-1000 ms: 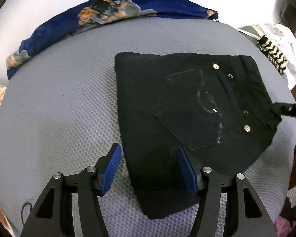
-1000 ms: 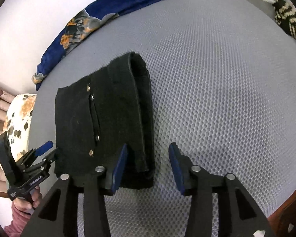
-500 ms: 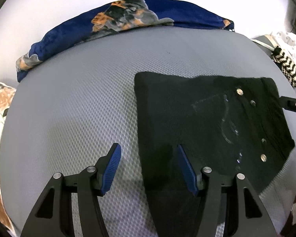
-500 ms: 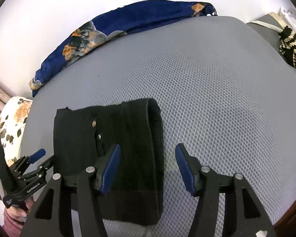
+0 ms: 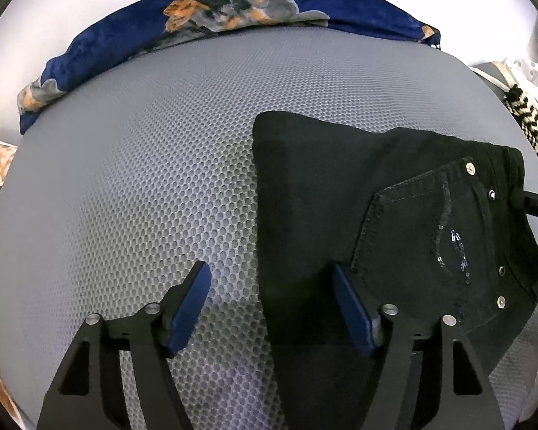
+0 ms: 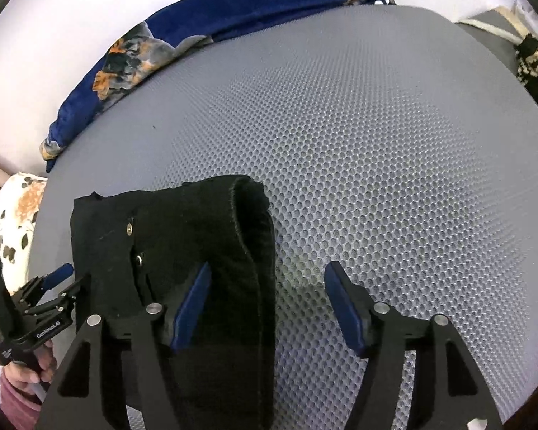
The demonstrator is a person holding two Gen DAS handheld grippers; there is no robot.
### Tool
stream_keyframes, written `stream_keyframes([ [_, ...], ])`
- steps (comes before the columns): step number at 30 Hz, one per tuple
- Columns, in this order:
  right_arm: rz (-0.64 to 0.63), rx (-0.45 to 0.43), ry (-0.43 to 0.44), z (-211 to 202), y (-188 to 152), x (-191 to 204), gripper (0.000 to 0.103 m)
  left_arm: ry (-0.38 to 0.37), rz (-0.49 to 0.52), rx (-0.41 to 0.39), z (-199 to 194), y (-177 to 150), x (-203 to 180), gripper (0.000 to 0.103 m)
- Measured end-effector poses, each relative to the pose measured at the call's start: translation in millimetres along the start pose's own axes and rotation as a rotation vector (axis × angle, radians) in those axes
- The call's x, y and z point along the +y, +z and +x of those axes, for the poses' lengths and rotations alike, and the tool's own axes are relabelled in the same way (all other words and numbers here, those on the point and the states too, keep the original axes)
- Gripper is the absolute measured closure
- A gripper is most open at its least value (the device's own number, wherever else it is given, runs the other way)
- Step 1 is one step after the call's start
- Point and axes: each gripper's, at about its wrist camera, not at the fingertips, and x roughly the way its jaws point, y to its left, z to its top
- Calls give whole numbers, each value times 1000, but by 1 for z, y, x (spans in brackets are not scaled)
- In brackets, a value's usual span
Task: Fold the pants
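Observation:
The black pants (image 5: pixel 358 193) lie folded into a compact stack on the grey mesh mattress (image 5: pixel 161 179), back pocket and rivets facing up. My left gripper (image 5: pixel 272 288) hovers over their left edge; its jaws are opening, the cloth edge lies below and between the blue pads, and neither pad presses on it. In the right wrist view the pants (image 6: pixel 183 236) sit low and left, thick folded edge toward the centre. My right gripper (image 6: pixel 267 286) straddles that edge with its jaws opening and no pad pressing. A hand holds the left gripper (image 6: pixel 45 302) beside the pants.
A dark blue flowered blanket (image 5: pixel 233 7) runs along the far edge of the mattress against a white wall. A black-and-white knitted item (image 5: pixel 531 125) lies at the right edge, and a spotted cushion (image 6: pixel 14 211) at the left. Bare mesh (image 6: pixel 376 143) stretches beyond the pants.
Both grippers' jaws have widened. The pants have slid right in the left wrist view and down-left in the right wrist view as both hands drew back and sank slightly.

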Motion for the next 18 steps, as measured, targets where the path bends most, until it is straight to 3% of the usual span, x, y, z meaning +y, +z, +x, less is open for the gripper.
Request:
stream_keyframes([
  [18, -10, 43, 105, 4, 3, -12, 36, -23, -34, 23, 4, 2, 6, 26],
])
